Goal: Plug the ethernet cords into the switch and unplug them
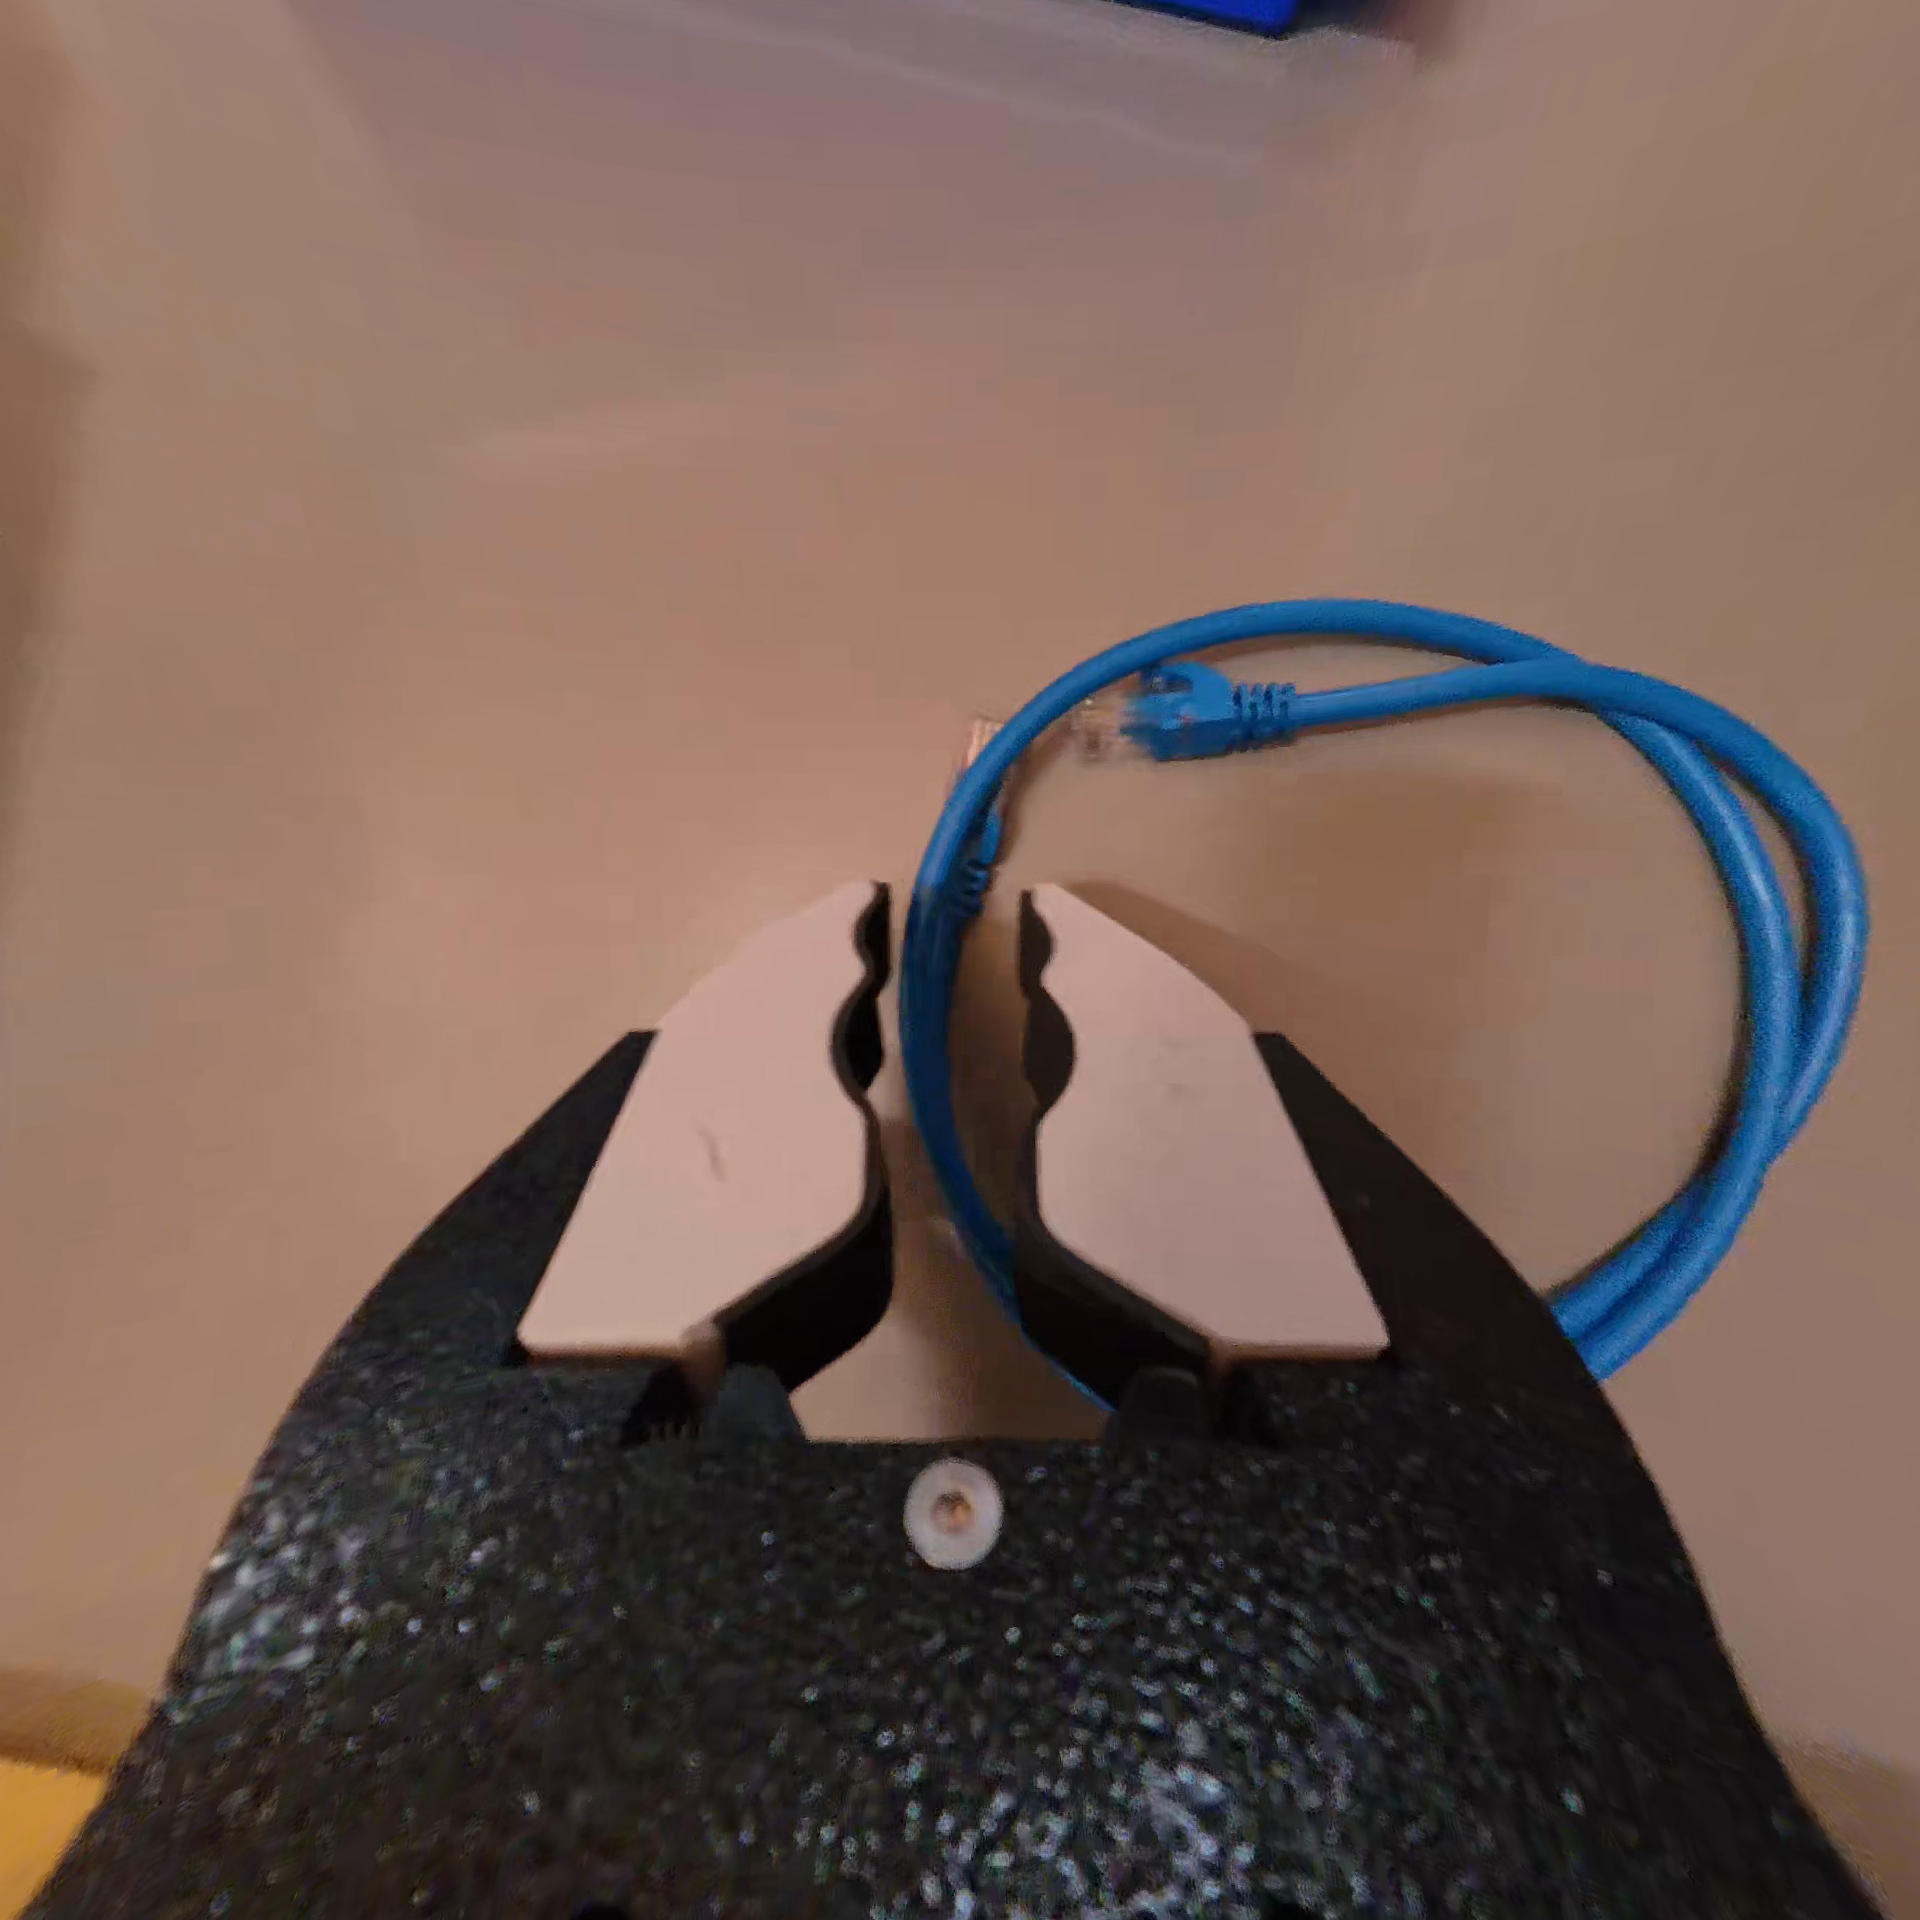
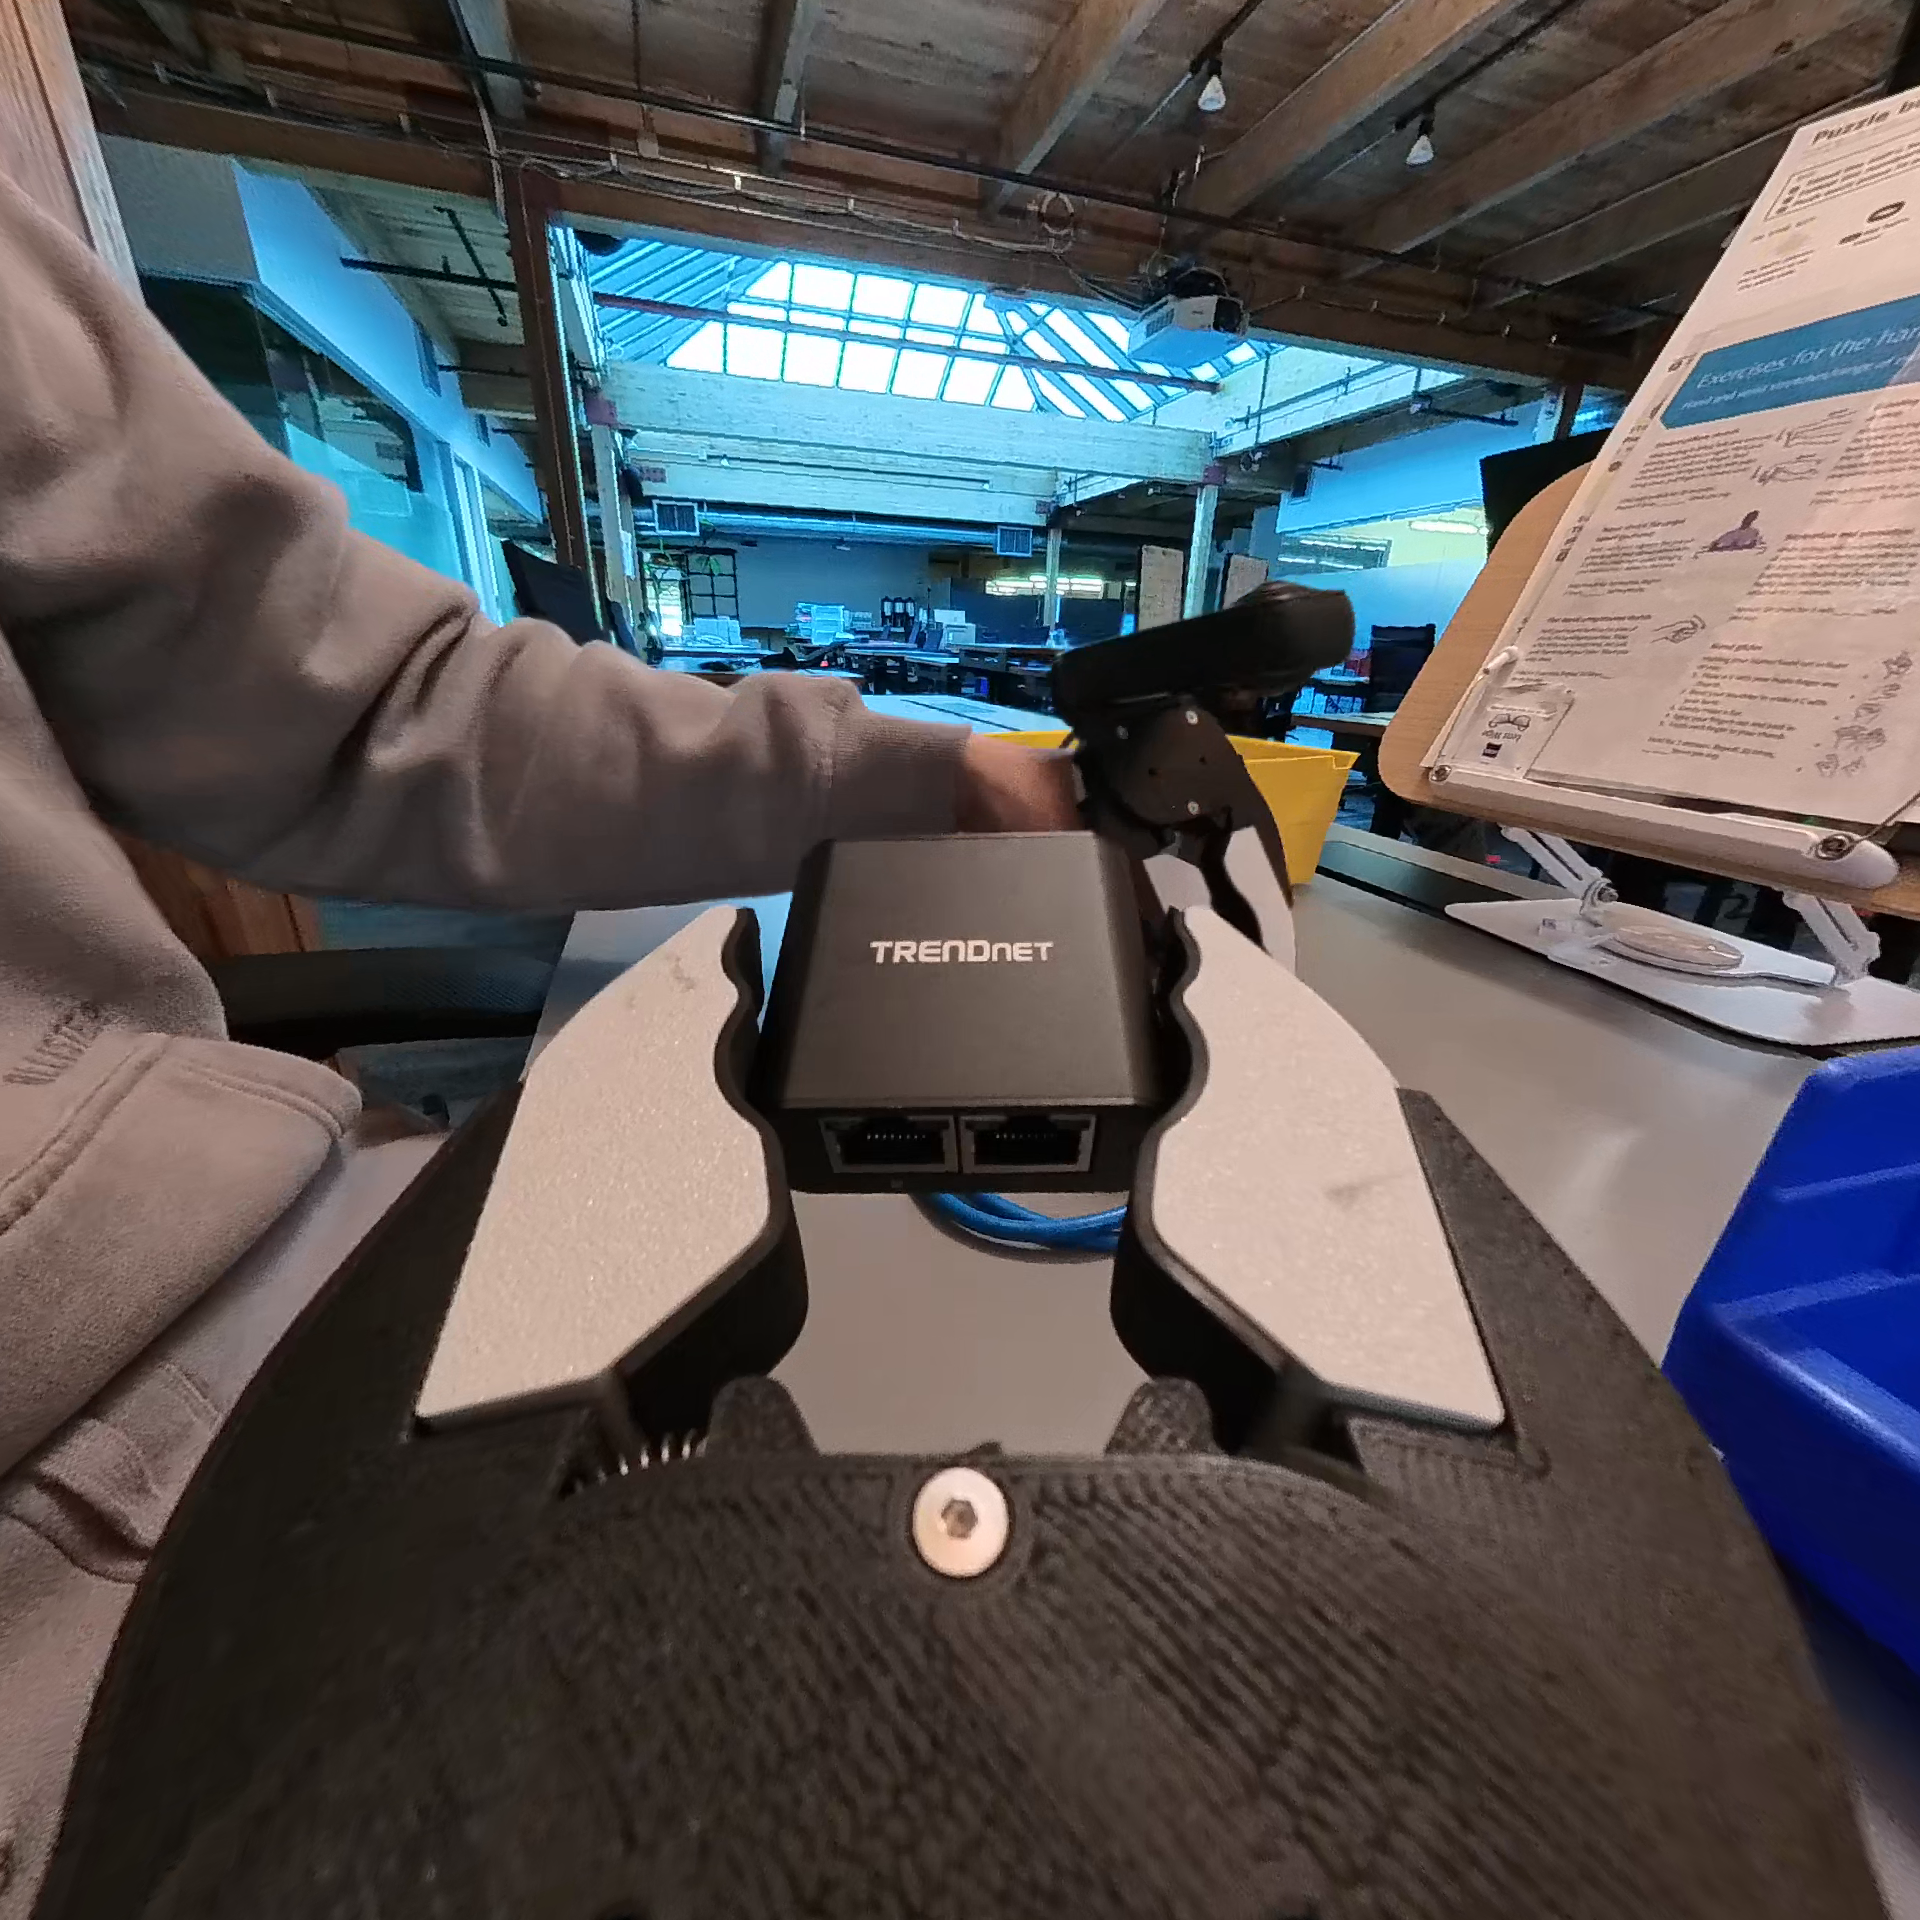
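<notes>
A blue ethernet cord (image 1: 1766, 831) lies coiled on the tan table in the left wrist view. One plug (image 1: 1184, 712) rests inside the loop. The other plug's clear tip (image 1: 982, 743) shows just beyond my fingertips. My left gripper (image 1: 956, 904) is slightly open, and the cord runs through the gap near the left finger. My right gripper (image 2: 961, 925) is shut on a black switch (image 2: 961, 997) and holds it level above the table. Its two ports (image 2: 888, 1141) face the camera and are empty. The cord (image 2: 1029, 1221) shows under the switch.
In the right wrist view a person's grey sleeve (image 2: 416, 707) reaches across to the left gripper (image 2: 1231, 883) behind the switch. A blue bin (image 2: 1829, 1299) is close on the right. A yellow bin (image 2: 1299, 790) and a document stand (image 2: 1662, 644) stand farther back on the grey table (image 2: 1507, 1091). About 25 cm separates my left fingertips from my right. The plug (image 1: 1184, 712) lies some 4 cm from my left tips, 20 cm from my right tips.
</notes>
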`<state>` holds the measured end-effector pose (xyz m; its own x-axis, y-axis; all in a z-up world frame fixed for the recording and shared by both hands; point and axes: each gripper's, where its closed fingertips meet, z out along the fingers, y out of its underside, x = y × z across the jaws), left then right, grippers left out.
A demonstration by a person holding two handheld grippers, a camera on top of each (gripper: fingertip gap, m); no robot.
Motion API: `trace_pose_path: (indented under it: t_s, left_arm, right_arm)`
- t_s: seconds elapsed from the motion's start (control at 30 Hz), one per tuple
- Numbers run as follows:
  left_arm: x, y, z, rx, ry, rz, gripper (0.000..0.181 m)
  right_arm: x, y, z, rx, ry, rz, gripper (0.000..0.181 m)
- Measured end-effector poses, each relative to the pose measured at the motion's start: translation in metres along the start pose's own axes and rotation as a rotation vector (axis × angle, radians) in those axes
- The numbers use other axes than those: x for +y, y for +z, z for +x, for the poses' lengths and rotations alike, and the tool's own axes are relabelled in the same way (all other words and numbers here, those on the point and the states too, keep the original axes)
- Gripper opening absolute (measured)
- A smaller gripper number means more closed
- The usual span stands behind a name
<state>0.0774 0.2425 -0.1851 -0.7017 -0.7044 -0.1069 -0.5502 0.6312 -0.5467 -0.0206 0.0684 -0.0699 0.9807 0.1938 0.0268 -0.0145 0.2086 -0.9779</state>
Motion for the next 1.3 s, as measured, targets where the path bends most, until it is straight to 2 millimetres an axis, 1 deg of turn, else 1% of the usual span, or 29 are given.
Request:
trace_pose_path:
  t_s: [0.03, 0.07, 0.13, 0.2, 0.27, 0.33, 0.4, 0.43, 0.5, 0.57, 0.6, 0.67, 0.73, 0.83, 1.0, 1.07, 1.13, 1.2, 1.3]
  left_arm:
    - [0.0, 0.001, -0.003, -0.025, 0.026, 0.006, 0.01]
    - [0.001, 0.002, -0.002, -0.03, 0.048, -0.004, 0.006]
    - [-0.002, 0.0, 0.008, 0.013, 0.073, -0.001, 0.005]
    - [-0.012, -0.008, 0.013, -0.018, 0.187, 0.058, 0.005]
    - [-0.013, -0.012, 0.023, 0.01, 0.261, 0.074, 0.005]
    - [-0.003, -0.008, 0.034, 0.107, 0.212, 0.016, 0.005]
    - [-0.001, -0.005, 0.044, 0.197, 0.175, 0.041, 0.005]
    - [-0.001, -0.004, 0.046, 0.212, 0.165, 0.062, 0.005]
    - [-0.002, -0.005, 0.045, 0.204, 0.155, 0.086, 0.005]
    - [-0.008, -0.006, 0.041, 0.135, 0.153, 0.107, 0.015]
    - [-0.01, -0.008, 0.043, 0.116, 0.166, 0.112, 0.014]
    - [-0.012, -0.015, 0.056, 0.111, 0.239, 0.104, 0.012]
    - [-0.009, -0.017, 0.063, 0.079, 0.291, 0.061, 0.004]
    - [0.002, -0.009, 0.058, -0.004, 0.263, -0.03, 0.015]
    - [0.0, -0.004, 0.059, -0.01, 0.209, 0.001, 0.011]
    - [0.002, -0.001, 0.06, -0.014, 0.226, -0.012, 0.014]
    - [0.004, 0.003, 0.056, -0.053, 0.243, -0.023, 0.018]
    - [0.002, 0.004, 0.053, -0.078, 0.223, -0.008, 0.023]
    - [0.001, 0.002, 0.053, -0.069, 0.176, 0.001, 0.029]
  right_arm:
    - [-0.001, 0.0, 0.001, 0.004, 0.002, 0.004, 0.074]
    - [-0.001, -0.001, 0.001, 0.006, 0.002, 0.007, 0.074]
    - [-0.001, -0.001, 0.001, 0.008, 0.002, 0.011, 0.074]
    - [-0.001, -0.001, 0.001, 0.007, 0.0, 0.01, 0.074]
    - [-0.001, 0.0, 0.0, 0.003, -0.001, 0.004, 0.074]
    - [0.0, 0.0, 0.0, 0.001, 0.0, -0.004, 0.074]
    - [0.001, 0.001, 0.0, 0.002, -0.001, -0.005, 0.073]
    - [0.0, 0.0, 0.0, 0.003, -0.002, -0.004, 0.073]
    - [0.0, 0.0, 0.0, 0.003, -0.004, -0.001, 0.073]
    - [0.0, 0.0, 0.0, 0.003, -0.002, -0.001, 0.074]
    - [0.0, 0.0, 0.0, 0.003, -0.001, -0.001, 0.074]
    - [0.0, 0.0, 0.0, 0.003, -0.001, -0.002, 0.074]
    - [0.0, 0.0, 0.0, 0.001, -0.001, -0.002, 0.074]
    - [0.0, 0.001, 0.0, -0.001, -0.001, -0.005, 0.074]
    - [0.001, 0.001, -0.001, 0.0, -0.008, -0.008, 0.074]
    - [0.001, 0.001, -0.001, -0.002, -0.011, -0.012, 0.074]
    - [0.002, 0.002, -0.002, -0.004, -0.015, -0.017, 0.074]
    - [0.002, 0.002, -0.002, -0.006, -0.016, -0.021, 0.074]
    - [0.002, 0.002, -0.002, -0.006, -0.014, -0.018, 0.074]
